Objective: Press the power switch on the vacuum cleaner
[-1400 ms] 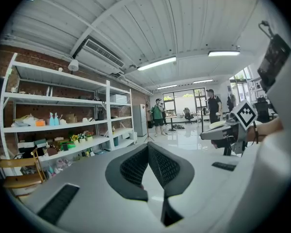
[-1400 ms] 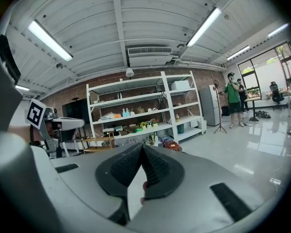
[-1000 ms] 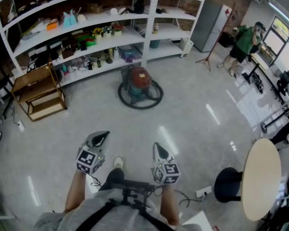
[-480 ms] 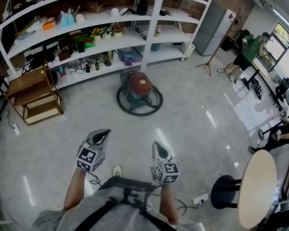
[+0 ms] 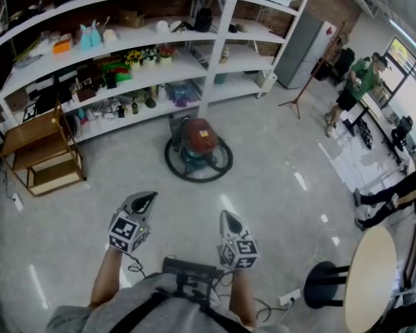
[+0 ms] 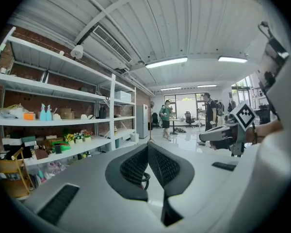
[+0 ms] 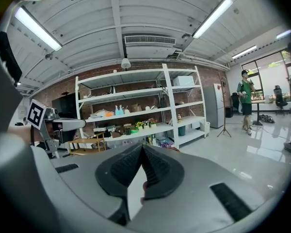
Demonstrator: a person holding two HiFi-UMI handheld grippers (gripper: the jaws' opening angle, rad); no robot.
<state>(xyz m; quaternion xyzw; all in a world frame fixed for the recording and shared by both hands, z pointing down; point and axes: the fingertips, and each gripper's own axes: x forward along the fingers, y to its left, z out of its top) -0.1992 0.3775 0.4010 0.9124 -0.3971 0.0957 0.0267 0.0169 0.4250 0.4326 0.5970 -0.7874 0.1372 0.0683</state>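
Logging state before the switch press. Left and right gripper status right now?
Left gripper: closed, jaw tips together, holding nothing.
Right gripper: closed, jaw tips together, holding nothing.

I count: 1 red-and-teal drum vacuum cleaner [image 5: 200, 139], 1 two-tier wooden rack [image 5: 29, 136], 1 round beige table [image 5: 369, 276], 1 black round stool [image 5: 324, 283], 2 grey grippers w/ marker cubes: left gripper [image 5: 144, 200], right gripper [image 5: 229, 218].

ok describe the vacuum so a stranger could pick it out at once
Find the white shelving along the back wall; on the floor just in front of its middle post sits the vacuum. It is the only thing with a red domed top, ringed by a black hose.
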